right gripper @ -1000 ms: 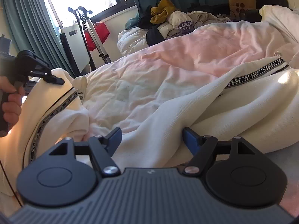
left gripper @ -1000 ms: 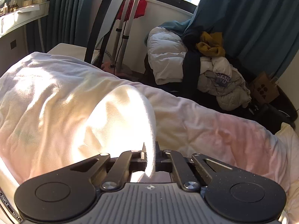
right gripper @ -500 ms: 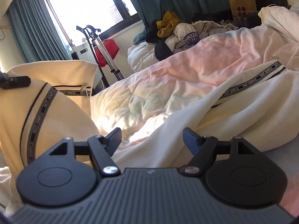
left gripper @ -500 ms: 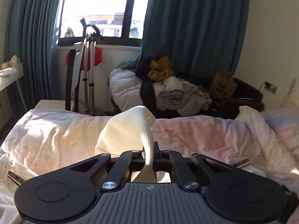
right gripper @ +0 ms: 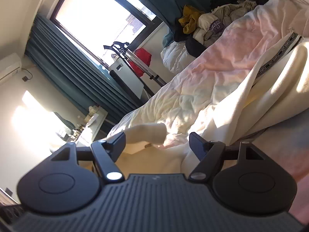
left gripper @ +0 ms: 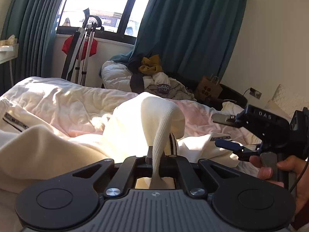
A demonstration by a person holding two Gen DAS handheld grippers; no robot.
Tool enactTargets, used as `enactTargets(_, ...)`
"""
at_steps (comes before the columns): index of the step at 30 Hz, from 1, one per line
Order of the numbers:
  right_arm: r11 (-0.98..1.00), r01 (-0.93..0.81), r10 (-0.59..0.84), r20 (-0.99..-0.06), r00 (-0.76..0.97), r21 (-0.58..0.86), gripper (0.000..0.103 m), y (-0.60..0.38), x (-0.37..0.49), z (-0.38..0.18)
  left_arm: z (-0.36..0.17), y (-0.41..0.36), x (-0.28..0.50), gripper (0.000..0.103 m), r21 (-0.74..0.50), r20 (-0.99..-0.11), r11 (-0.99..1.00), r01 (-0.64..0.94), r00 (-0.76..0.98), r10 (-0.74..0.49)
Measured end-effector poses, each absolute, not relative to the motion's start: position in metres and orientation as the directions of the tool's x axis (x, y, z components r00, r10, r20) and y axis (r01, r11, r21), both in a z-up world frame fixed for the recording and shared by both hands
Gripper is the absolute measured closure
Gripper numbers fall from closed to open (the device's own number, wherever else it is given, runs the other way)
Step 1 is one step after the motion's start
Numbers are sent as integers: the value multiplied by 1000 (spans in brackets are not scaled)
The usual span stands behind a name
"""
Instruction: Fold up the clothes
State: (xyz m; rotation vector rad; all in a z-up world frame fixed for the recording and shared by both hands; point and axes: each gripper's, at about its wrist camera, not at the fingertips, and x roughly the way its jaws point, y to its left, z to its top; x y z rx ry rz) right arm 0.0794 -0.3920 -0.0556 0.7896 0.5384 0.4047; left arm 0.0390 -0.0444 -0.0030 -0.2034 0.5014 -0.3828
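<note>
A cream sweatshirt with black lettered tape trim lies spread over the bed. My left gripper is shut on its ribbed cuff, which stands up in a hump between the fingers. The right gripper shows in the left wrist view at the right, held by a hand, low over the garment. In the right wrist view the right gripper is open and empty, tilted, above the cream sweatshirt with a ribbed sleeve end just ahead.
The bed has a pale pink and white duvet. A heap of clothes lies by the teal curtains. A stand with a red item is under the window. A paper bag is at the right.
My left gripper carried the cuff lower and rightward over the garment. My right gripper rolled to a tilt and moved close beside the left one, still open.
</note>
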Motion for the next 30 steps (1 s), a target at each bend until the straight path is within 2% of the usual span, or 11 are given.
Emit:
enactTargets(3, 508, -117, 623, -270, 734, 853, 28, -390, 90, -67, -17, -38, 36, 100, -301, -412, 895, 329, 801, -433)
enactTargets(7, 351, -62, 728, -230, 645, 934, 28, -374, 102, -85, -30, -40, 36, 99, -265, -427, 887, 378, 778, -460)
enactTargets(11, 345, -78, 765, -233, 601, 935, 28, -350, 114, -92, -43, -48, 38, 99, -262, -464, 858, 442, 722, -514)
enactTargets(16, 389, -87, 728, -248, 639, 917, 30, -347, 132, -102, -60, -60, 37, 99, -266, -496, 800, 539, 634, -592)
enactTargets(18, 425, -81, 712, -278, 644, 901, 40, -346, 140, -106, -66, -64, 36, 99, -276, -503, 771, 574, 597, -625)
enactTargets(20, 479, -87, 687, -311, 656, 874, 60, -344, 143, -105, -70, -64, 36, 99, -296, -496, 755, 584, 582, -645)
enactTargets(21, 506, -93, 673, -325, 664, 857, 78, -344, 143, -104, -71, -62, 37, 99, -309, -489, 750, 586, 579, -653)
enactTargets(22, 528, -98, 653, -329, 682, 844, 88, -346, 140, -100, -70, -61, 37, 99, -320, -480, 746, 584, 579, -659)
enactTargets(25, 580, -107, 585, -322, 745, 807, 94, -355, 127, -85, -68, -58, 37, 98, -350, -453, 734, 582, 581, -676)
enactTargets(30, 616, -97, 445, -244, 862, 782, 95, -392, 88, -47, -59, -60, 29, 90, -370, -398, 692, 620, 567, -721)
